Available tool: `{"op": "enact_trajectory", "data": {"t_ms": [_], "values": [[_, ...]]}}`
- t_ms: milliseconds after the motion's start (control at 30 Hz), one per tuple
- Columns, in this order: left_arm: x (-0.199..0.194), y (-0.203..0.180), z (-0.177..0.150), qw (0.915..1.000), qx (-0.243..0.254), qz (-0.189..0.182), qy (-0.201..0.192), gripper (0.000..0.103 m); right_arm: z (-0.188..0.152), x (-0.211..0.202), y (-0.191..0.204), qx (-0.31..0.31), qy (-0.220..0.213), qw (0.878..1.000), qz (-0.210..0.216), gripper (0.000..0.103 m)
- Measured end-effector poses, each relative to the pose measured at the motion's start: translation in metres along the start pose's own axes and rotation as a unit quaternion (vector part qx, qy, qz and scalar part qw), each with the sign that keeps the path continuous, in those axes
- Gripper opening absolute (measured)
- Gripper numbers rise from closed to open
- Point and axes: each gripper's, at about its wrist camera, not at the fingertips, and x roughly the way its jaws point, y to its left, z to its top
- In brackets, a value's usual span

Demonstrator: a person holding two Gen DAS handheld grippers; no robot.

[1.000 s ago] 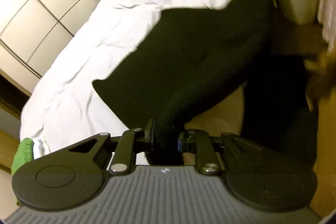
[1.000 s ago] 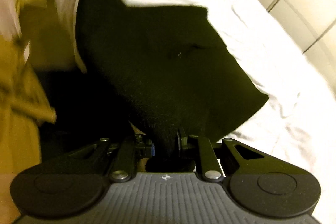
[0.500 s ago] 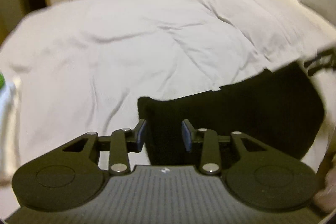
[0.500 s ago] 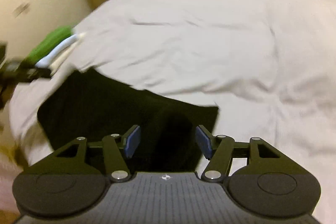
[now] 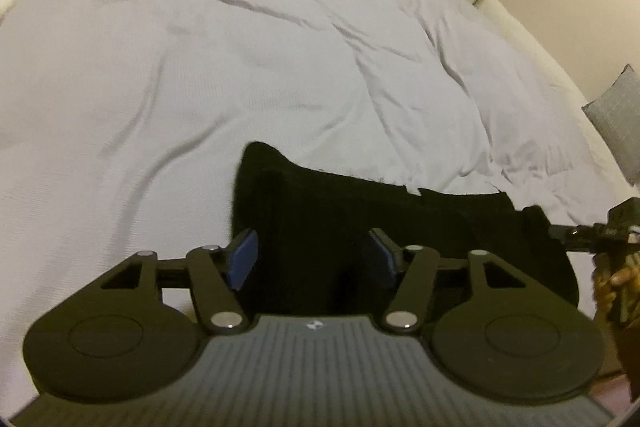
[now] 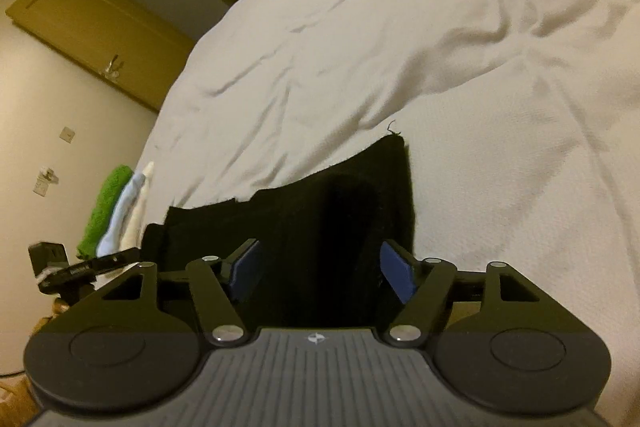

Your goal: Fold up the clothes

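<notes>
Both the left gripper [image 5: 314, 259] and right gripper [image 6: 320, 271] hover released over the black garment [image 5: 400, 227] on the white duvet [image 5: 240, 67].

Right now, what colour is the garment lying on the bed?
Plain black garment, no pattern visible, on the white bedding; clearest in the left wrist view.

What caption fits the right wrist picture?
Open right gripper over black garment on white bed, folded clothes stack nearby.
</notes>
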Motion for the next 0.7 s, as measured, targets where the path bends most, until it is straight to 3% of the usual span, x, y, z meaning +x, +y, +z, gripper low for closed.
{"op": "enact_trajectory", "data": {"t_ms": [33, 67, 200, 600, 700], "values": [[0.002, -0.003, -0.002, 0.9998, 0.014, 0.009, -0.007, 0.022, -0.005, -0.003, 0.006, -0.02, -0.004, 1.0, -0.017, 0.016], [0.002, -0.006, -0.003, 0.9995, 0.026, 0.016, -0.013, 0.007, -0.011, -0.006, 0.012, -0.04, -0.008, 0.999, -0.033, 0.016], [-0.01, -0.005, -0.003, 0.9979, 0.038, 0.014, -0.051, 0.006, -0.015, -0.028, 0.028, -0.084, -0.052, 0.994, -0.038, 0.007], [-0.013, -0.001, 0.019, 0.9886, 0.03, 0.002, -0.148, 0.006, 0.005, -0.031, 0.024, -0.089, -0.144, 0.985, -0.029, 0.007], [-0.007, 0.006, 0.018, 0.9865, 0.025, 0.008, -0.162, 0.006, 0.004, -0.022, 0.01, -0.076, -0.152, 0.984, -0.046, 0.007]]}}
